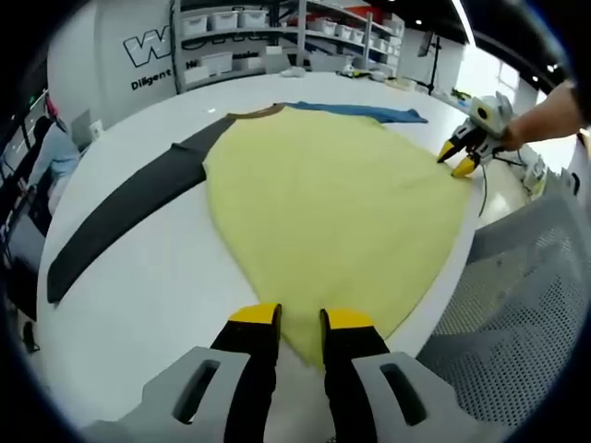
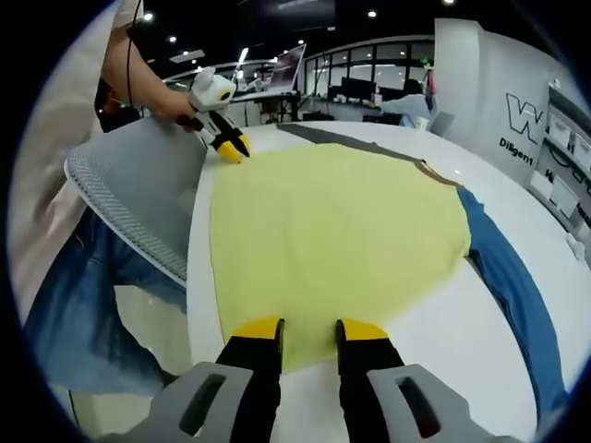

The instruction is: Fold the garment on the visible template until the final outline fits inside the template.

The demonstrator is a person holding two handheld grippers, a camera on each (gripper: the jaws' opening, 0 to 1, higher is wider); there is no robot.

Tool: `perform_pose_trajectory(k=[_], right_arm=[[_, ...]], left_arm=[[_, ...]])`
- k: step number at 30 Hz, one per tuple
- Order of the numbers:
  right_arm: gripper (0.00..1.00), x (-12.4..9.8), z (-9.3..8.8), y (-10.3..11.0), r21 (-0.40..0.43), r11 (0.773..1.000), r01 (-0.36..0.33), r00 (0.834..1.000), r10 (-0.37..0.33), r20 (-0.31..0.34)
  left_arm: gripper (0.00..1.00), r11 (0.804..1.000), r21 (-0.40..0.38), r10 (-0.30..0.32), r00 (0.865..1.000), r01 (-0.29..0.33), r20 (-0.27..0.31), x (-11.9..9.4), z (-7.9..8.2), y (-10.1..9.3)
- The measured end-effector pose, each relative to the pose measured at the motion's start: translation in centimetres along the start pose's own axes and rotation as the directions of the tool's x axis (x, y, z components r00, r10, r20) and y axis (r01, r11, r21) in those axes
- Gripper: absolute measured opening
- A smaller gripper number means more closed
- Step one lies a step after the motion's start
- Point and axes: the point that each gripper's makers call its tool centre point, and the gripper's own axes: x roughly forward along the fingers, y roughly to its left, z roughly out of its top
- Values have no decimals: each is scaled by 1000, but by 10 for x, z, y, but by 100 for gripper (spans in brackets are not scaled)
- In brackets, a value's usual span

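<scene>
Both the left gripper (image 1: 301, 318) and right gripper (image 2: 309, 330) clench the yellow garment's (image 1: 332, 203) hem at the counter (image 1: 157, 277) edge; uneven lifting could skew the fold.

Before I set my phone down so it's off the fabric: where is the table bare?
Bare white table lies between the dark sleeve and the yellow garment, and beside the blue sleeve toward the far edge. The near edge is crowded: both tools sit at the hem.
</scene>
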Motion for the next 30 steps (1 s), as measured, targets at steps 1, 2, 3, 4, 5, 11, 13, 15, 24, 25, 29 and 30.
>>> perform_pose_trajectory(k=[1, 2, 3, 4, 5, 11, 13, 15, 24, 25, 29, 30], right_arm=[[16, -1, -1, -1, -1, 1000, 1, 1000, -1, 0], [16, -1, -1, -1, 7, 1000, 3, 1000, -3, 2], [17, -1, -1, -1, 8, 1000, 3, 1000, -3, 1], [17, -2, -2, -1, 2, 1000, 3, 1000, -3, -4], [18, -2, -2, -1, 2, 1000, 3, 1000, -3, -6], [25, -7, 15, 10, -1, 1000, 8, 1000, -8, 29], [25, -2, 20, 19, -21, 1000, -12, 999, 13, 39], [25, 2, 21, 25, -32, 999, -25, 999, 26, 38], [24, -7, -4, 31, -5, 1000, -30, 1000, 30, -9], [25, -10, -7, 29, -2, 1000, -25, 999, 25, -20], [27, -24, -4, 10, 88, 995, 39, 999, -41, 23], [27, -28, -5, 4, 99, 993, 59, 998, -62, 26]], left_arm=[[19, 1000, 0, 2, 1000, -2, -1, 0, -1, 0], [19, 1000, -4, 3, 1000, -3, -2, -1, -1, 1], [20, 1000, -14, 1, 1000, -2, -18, -2, -4, 1], [20, 1000, -13, 0, 1000, -1, -15, -2, -3, 2], [22, 1000, -22, -4, 1000, 3, -24, -3, -5, 0], [23, 998, 44, -58, 996, 55, 68, -12, 17, -24], [25, 994, 81, -81, 996, 76, 49, -7, 14, -34], [25, 993, 84, -90, 996, 88, 16, -1, 6, -39], [24, 998, 34, -52, 999, 52, -9, -6, -6, -22], [25, 998, 32, -49, 999, 49, -10, -7, -6, -20], [27, 999, 17, -46, 999, 46, 20, -11, 0, -18], [27, 999, 13, -44, 999, 44, 33, -12, 3, -17]])
